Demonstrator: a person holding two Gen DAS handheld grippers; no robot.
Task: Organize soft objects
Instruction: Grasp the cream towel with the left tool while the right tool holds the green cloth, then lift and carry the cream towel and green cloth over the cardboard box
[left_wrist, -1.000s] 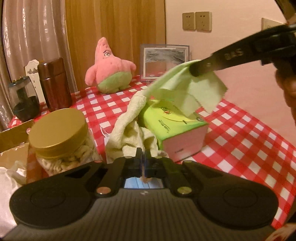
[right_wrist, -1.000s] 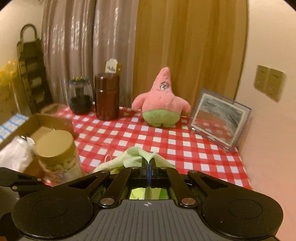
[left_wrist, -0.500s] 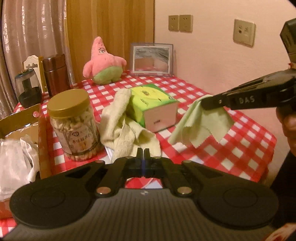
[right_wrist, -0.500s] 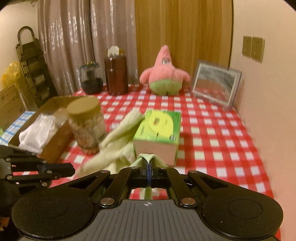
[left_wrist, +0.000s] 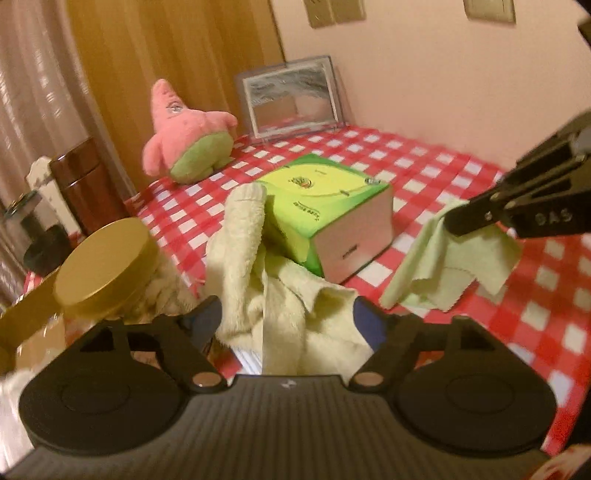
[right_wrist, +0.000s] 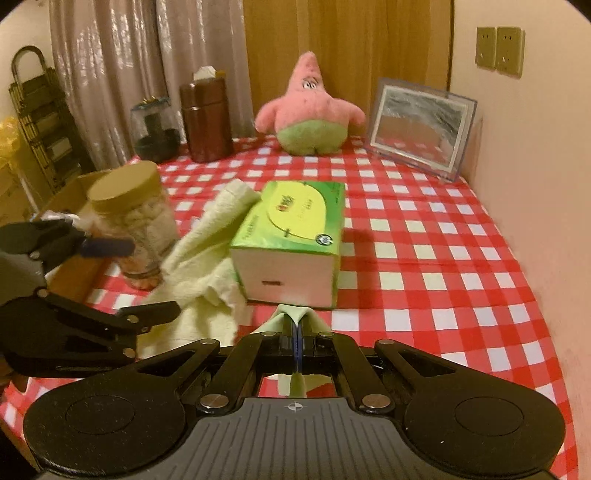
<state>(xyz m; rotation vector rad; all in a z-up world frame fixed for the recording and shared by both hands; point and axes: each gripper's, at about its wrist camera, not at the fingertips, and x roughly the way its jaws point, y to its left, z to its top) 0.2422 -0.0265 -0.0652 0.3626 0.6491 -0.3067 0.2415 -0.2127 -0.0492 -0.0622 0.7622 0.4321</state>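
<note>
A crumpled cream towel (left_wrist: 258, 280) (right_wrist: 199, 273) leans against the left side of a green tissue box (left_wrist: 325, 206) (right_wrist: 295, 229) on the red checked tablecloth. My left gripper (left_wrist: 286, 317) (right_wrist: 136, 280) hangs just over the towel's near end. Its jaws are opening wide, and the towel lies between the fingers without the pads pressing on it. My right gripper (right_wrist: 297, 325) (left_wrist: 458, 221) is shut on a thin light-green cloth (left_wrist: 450, 266) (right_wrist: 291, 315), which dangles low over the table, in front and to the right of the box.
A pink star plush (right_wrist: 310, 114) sits at the back next to a picture frame (right_wrist: 421, 125) against the wall. A gold-lidded jar (right_wrist: 129, 221) stands left of the towel. A cardboard box (right_wrist: 70, 192) and a brown canister (right_wrist: 207, 122) are on the left.
The left jaws went from shut to wide open as that gripper dropped closer to the cream towel. The right gripper carried the green cloth down, to the right of the tissue box.
</note>
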